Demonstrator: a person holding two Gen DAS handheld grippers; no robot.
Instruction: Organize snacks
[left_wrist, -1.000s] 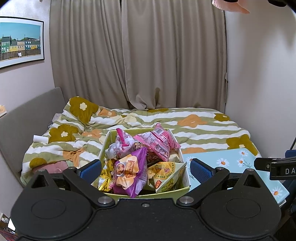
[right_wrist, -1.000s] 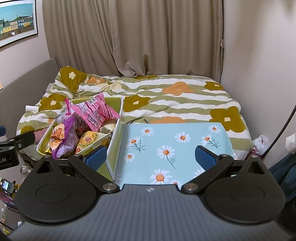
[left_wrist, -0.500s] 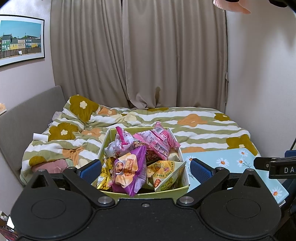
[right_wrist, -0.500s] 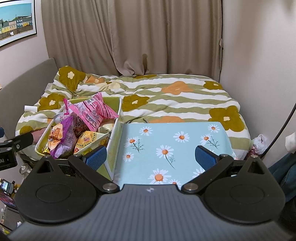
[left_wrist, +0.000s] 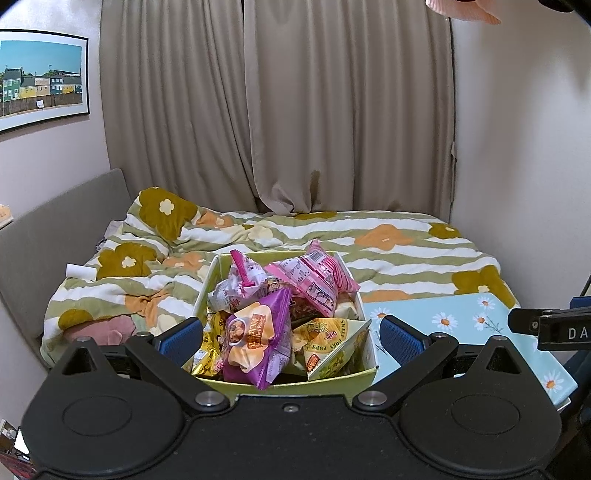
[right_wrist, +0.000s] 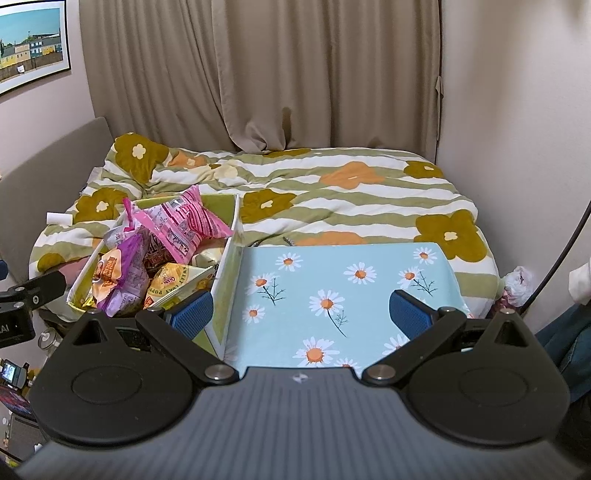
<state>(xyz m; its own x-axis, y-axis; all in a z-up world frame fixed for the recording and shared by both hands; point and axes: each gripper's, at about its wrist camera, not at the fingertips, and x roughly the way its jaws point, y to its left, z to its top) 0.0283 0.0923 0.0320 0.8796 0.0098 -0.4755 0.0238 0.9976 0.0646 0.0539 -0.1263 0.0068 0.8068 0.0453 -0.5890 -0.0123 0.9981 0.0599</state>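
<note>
Change: hardly any; both views creep a touch nearer the box (left_wrist: 284, 380) over the last second, and no pack shifts.
Meaning: judged from that, the hands hover; no pick or drop is under way.
Snacks: piled loose in the green box, purple pack (left_wrist: 255, 336) in front, pink pack (left_wrist: 314, 277) leaning over the far side, yellow pack (left_wrist: 328, 343) at the right corner.
Left gripper (left_wrist: 291, 334): fingers spread wide, nothing between them, just short of the box.
Right gripper (right_wrist: 301, 308): spread wide too, holding nothing, over the daisy board (right_wrist: 354, 295).
Board: bare, touching the box's right wall.
Stage: fits snacks gathered in, or waiting to be sorted out.
</note>
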